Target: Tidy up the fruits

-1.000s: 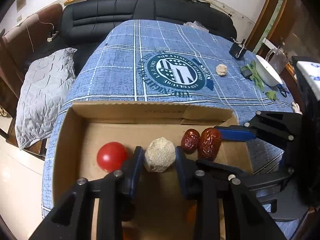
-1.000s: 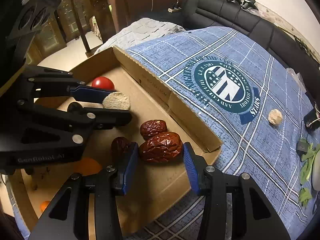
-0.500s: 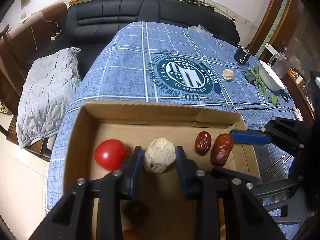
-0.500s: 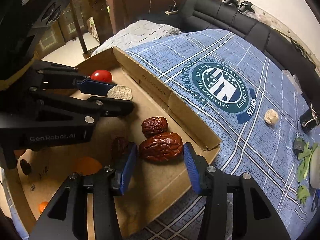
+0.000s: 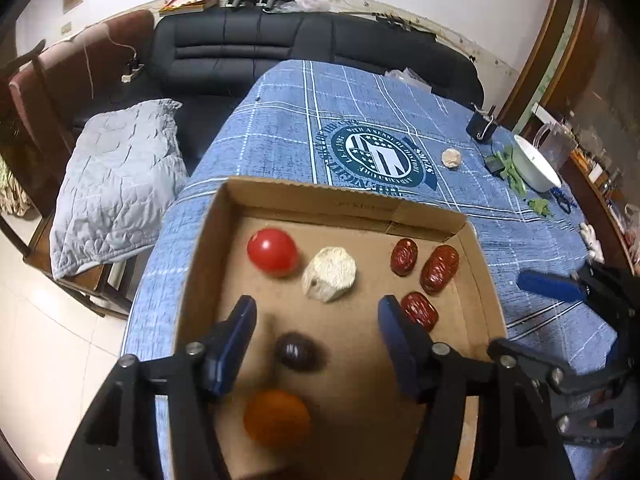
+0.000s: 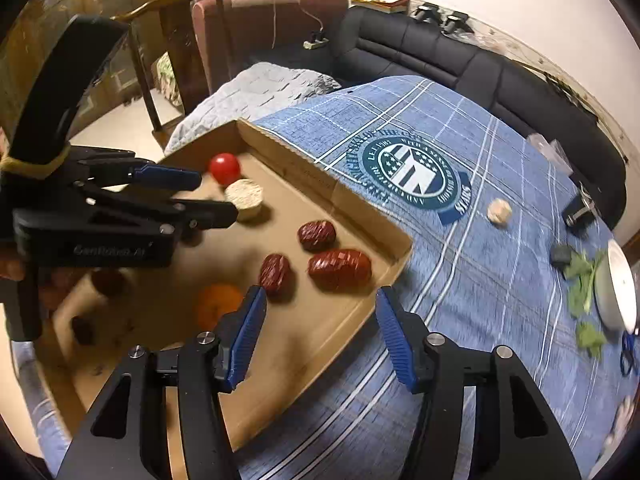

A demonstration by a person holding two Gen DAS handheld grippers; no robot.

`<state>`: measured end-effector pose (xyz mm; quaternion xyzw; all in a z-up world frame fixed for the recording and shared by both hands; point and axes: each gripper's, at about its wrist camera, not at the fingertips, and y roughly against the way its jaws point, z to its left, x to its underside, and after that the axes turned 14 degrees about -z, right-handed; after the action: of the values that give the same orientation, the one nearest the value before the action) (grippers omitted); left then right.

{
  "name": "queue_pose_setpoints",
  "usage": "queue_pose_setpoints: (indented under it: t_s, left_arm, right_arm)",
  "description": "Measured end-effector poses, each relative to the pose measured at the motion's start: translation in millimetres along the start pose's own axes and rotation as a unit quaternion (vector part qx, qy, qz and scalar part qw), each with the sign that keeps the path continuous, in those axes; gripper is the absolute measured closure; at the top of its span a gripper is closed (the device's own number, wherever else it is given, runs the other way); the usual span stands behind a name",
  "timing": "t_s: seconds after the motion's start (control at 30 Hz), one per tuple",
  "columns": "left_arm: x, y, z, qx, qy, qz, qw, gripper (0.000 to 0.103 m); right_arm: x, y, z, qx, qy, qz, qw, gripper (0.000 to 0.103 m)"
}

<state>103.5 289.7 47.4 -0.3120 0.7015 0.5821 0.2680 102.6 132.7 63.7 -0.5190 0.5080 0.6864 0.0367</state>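
Left wrist view: left gripper jaws have just been opening, now wide and empty; pale lumpy fruit sits free in the cardboard box beside the red tomato. Risk: round tomato rolls if the box gets nudged.

Right wrist view: right gripper also just been opening, empty, over the box edge; big date lies near that corner. Risk: a finger clips the wall. One pale fruit remains on the worktop.

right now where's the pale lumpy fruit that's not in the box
In the left wrist view it lies on the blue cloth beyond the cardboard box, right of the round emblem, near the white bowl.
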Motion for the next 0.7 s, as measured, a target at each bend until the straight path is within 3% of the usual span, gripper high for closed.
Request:
queue_pose_setpoints:
  t_s: [0.07,0.13,0.27,0.43,0.53,0.7]
  left_arm:
    - [4,9,1,0.006,0.009,-0.003,0.9999,0.035]
    - [9,20,-1,0.001,0.007,-0.01,0.9999,0.024]
    - [21,47,-7,-0.028,-0.019,-0.037,0.9987,0.016]
    - [41,83,-10,-0.058,-0.01,-0.067,0.996,0.004]
    - [55,100,-10,-0.081,0.012,-0.08,0.9934,0.003]
    - [78,123,-15,-0.105,0.043,-0.09,0.9895,0.003]
  right_arm:
    - [5,12,4,0.005,-0.017,-0.005,1.0,0.039]
    - [12,29,9,0.013,-0.036,-0.015,0.999,0.032]
    - [31,52,21,0.037,-0.072,-0.016,0.997,0.026]
    - [66,73,28,0.064,-0.12,0.007,0.991,0.02]
    - [82,82,30,0.068,-0.145,0.02,0.987,0.018]
    - [94,99,34,0.072,-0.186,0.016,0.98,0.001]
